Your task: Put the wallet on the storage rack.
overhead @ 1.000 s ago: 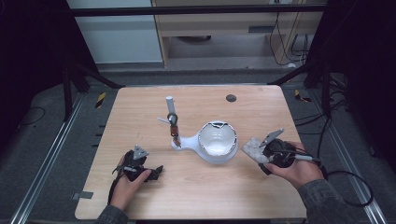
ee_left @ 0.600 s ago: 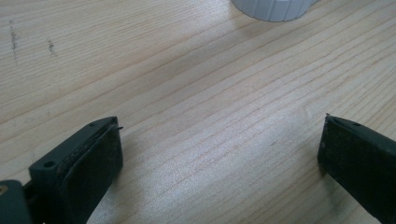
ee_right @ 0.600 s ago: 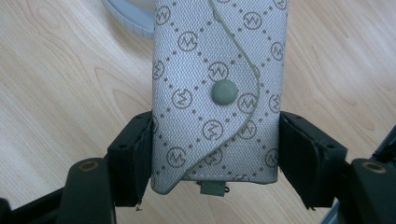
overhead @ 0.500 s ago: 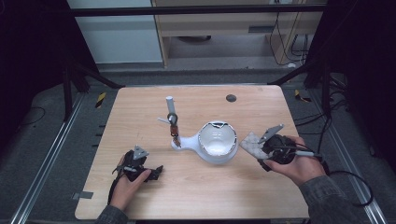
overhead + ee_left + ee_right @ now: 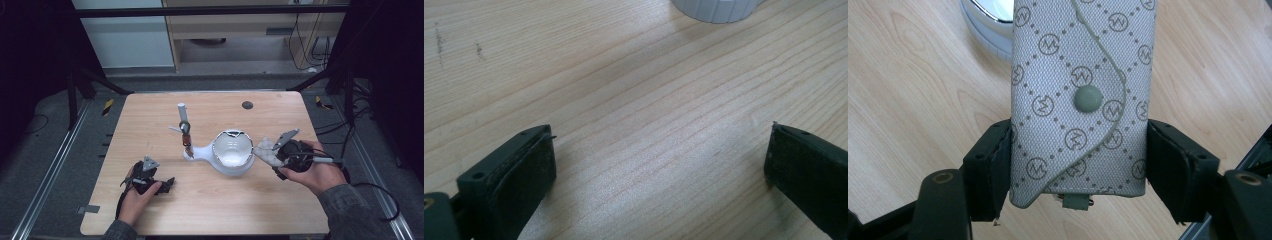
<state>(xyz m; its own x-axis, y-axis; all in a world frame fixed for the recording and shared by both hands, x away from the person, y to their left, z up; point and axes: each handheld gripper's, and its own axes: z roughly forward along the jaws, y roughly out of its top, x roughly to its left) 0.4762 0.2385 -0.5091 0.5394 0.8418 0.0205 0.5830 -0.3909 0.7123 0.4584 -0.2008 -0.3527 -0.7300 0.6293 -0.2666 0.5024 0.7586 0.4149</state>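
Right gripper (image 5: 270, 152): I have its jaws clamped on the case (image 5: 1080, 100), one pad on each long edge; I hold it in the air just right of the bowl (image 5: 231, 159), above the table (image 5: 215, 210)
Case: grey fabric, patterned with small round logos and dotted diamonds, flap snapped shut by a round grey button; in the high view it sticks out from the jaws toward the bowl rim, and I cannot tell whether it touches the rim
Left gripper (image 5: 167, 184): my jaws stand wide with bare wood between them; it rests low at the near left of the table, well apart from the case
Bowl: white, near the table centre, with a handle to its left; its ribbed base shows at the top edge of the left gripper view
Stand (image 5: 184, 131): a thin upright piece with a white cap, just behind the bowl's handle
Table: light wood, with a dark round mark (image 5: 247, 105) near the far edge
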